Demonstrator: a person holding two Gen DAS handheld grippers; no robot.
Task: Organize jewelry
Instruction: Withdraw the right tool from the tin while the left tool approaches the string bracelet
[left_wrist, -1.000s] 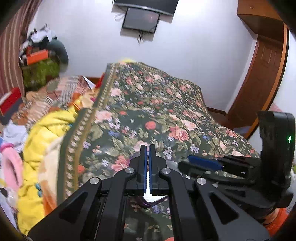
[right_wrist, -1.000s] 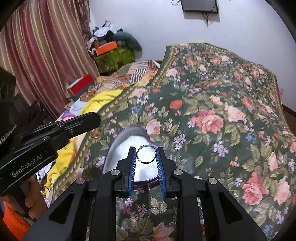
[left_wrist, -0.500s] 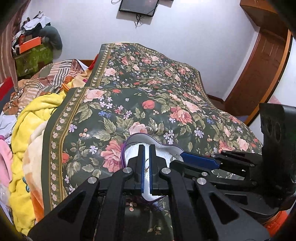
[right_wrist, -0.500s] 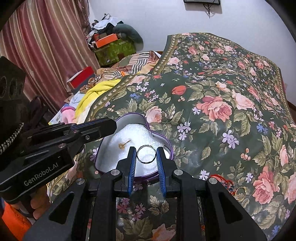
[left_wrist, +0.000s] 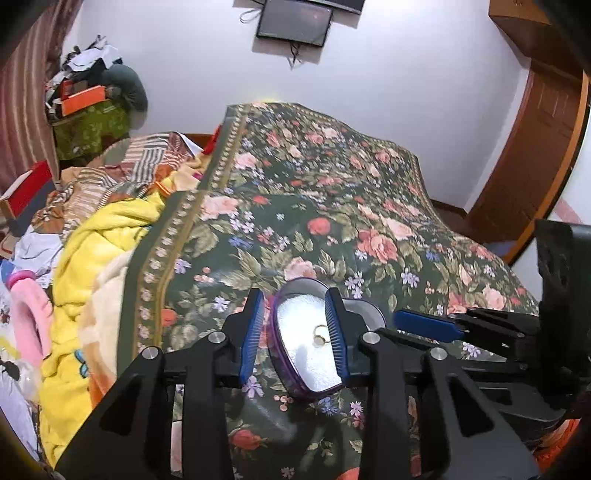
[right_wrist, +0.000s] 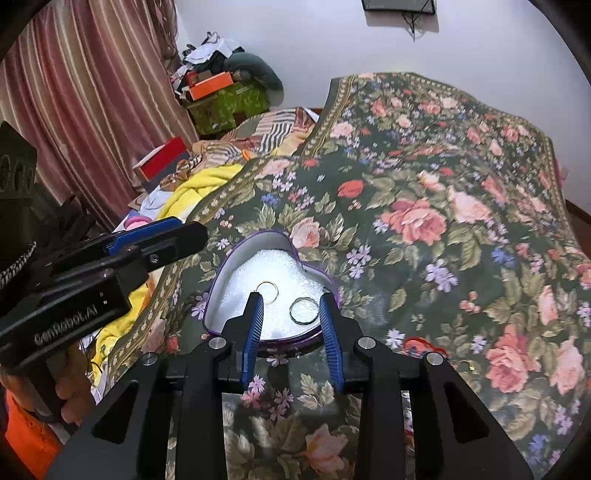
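A purple heart-shaped box (right_wrist: 246, 248) with white padding lies open on the floral bedspread (right_wrist: 424, 192); it also shows in the left wrist view (left_wrist: 282, 360). A gold earring (right_wrist: 269, 287) and a silver ring (right_wrist: 303, 311) lie on the padding. The gold earring shows in the left wrist view (left_wrist: 320, 334). My right gripper (right_wrist: 291, 321) is open just above the box, empty. My left gripper (left_wrist: 295, 332) is open over the box, empty.
More jewelry with a red thread (right_wrist: 421, 345) lies on the bedspread right of the box. A yellow blanket (left_wrist: 88, 258) and piled clothes sit at the bed's left edge. Boxes (right_wrist: 208, 83) stand by the curtain. A wooden door (left_wrist: 532, 155) is at the right.
Both grippers have opened. The silver ring left my right gripper and now lies in the box. The gold earring left my left gripper and lies on the padding.
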